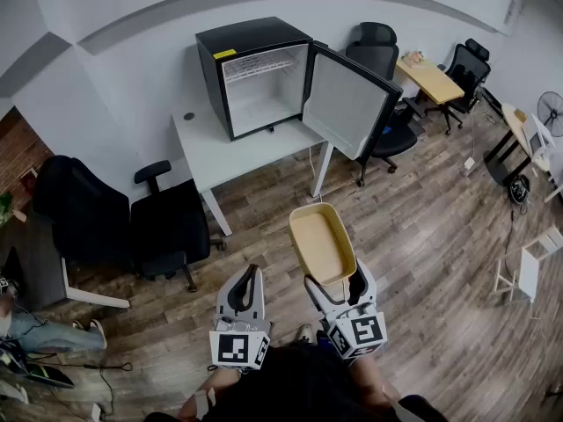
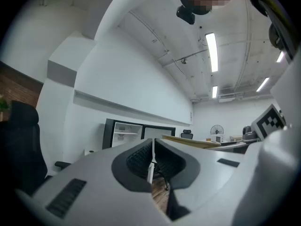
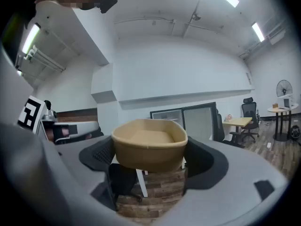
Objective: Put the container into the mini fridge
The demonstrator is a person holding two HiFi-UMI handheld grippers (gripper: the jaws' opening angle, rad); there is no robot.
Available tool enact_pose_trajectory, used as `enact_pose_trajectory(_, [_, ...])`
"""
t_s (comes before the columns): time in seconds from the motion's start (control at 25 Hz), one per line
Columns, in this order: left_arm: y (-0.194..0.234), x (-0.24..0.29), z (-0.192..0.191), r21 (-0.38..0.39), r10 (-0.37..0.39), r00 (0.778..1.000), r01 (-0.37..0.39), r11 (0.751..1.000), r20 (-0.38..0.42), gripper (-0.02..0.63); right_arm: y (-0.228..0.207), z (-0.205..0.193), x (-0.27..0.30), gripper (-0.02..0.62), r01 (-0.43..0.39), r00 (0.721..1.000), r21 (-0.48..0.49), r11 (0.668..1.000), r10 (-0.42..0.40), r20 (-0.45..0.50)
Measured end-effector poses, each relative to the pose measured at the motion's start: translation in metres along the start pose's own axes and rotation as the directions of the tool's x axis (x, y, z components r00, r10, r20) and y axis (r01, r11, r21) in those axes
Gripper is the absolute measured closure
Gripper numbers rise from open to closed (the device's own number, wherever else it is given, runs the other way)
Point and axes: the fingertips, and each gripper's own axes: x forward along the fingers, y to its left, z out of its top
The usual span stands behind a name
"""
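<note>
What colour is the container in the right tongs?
Plain tan; the container shows best in the right gripper view.

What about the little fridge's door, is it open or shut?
Open. The door is swung wide to the right of the mini fridge, and its white inside shows.

The mini fridge (image 1: 255,77) stands open on the worktop (image 1: 220,152), with free room inside below a wire shelf (image 1: 264,60). Its door (image 1: 347,104) juts out to the right. Open floor (image 1: 264,227) leads up to it, and black office chairs (image 1: 167,227) crowd the left.
</note>
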Motion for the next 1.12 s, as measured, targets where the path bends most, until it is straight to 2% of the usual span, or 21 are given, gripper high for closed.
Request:
enact_pose_trajectory(0.64, [-0.027,0.010,-0.008,-0.001,-0.001,1.000,0.001,1.000,-0.026,0.584,-0.025,0.000,-0.010,0.118,0.006,1.000,0.006,1.000,-0.006,0.002])
enact_pose_trajectory(1.12, [-0.092,0.042,-0.020,0.019,0.034,0.999,-0.034,0.999,-0.039,0.584,-0.091,-0.004,-0.020,0.117,-0.060,0.998,0.003,0.998,0.060,-0.007])
